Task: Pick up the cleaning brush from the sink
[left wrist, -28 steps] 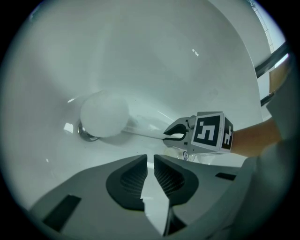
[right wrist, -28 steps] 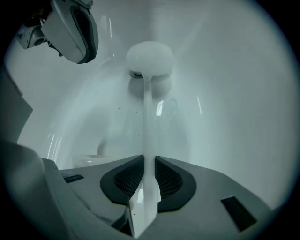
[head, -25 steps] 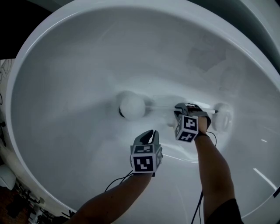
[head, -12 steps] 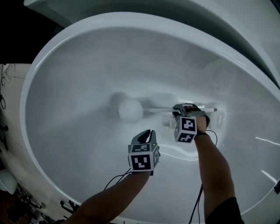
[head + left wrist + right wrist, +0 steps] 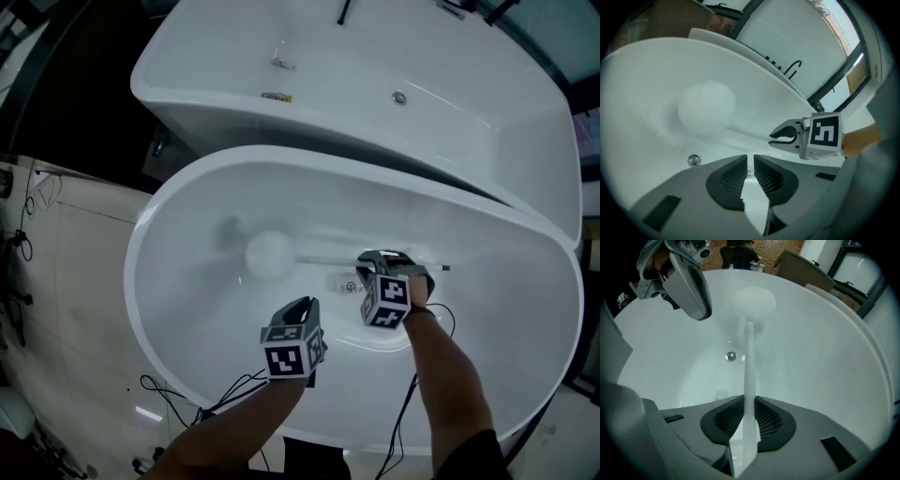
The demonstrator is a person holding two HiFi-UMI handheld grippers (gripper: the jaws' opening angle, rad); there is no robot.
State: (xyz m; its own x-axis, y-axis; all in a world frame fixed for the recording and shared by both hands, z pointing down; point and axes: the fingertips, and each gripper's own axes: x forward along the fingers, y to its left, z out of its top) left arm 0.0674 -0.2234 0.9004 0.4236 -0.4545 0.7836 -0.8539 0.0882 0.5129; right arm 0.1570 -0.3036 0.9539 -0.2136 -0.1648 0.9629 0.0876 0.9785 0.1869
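Observation:
The cleaning brush has a round white head (image 5: 269,255) and a thin white handle (image 5: 323,260). It hangs level above the floor of the white oval sink (image 5: 150,234). My right gripper (image 5: 375,260) is shut on the handle (image 5: 750,362), which runs between its pads to the head (image 5: 753,301). My left gripper (image 5: 302,306) hovers in front of the brush, to the left of the right one. Its jaws are together, nothing between them. The left gripper view has the head (image 5: 707,105) ahead and the right gripper (image 5: 780,136) to the right.
A metal drain (image 5: 731,356) sits in the sink's bottom under the brush. A second white fixture (image 5: 375,94) with a dark tap stands just behind the sink. Tiled floor with cables (image 5: 56,309) lies to the left.
Both grippers have risen well above the sink's bottom. The brush came up with the right gripper, and the whole basin rim now shows.

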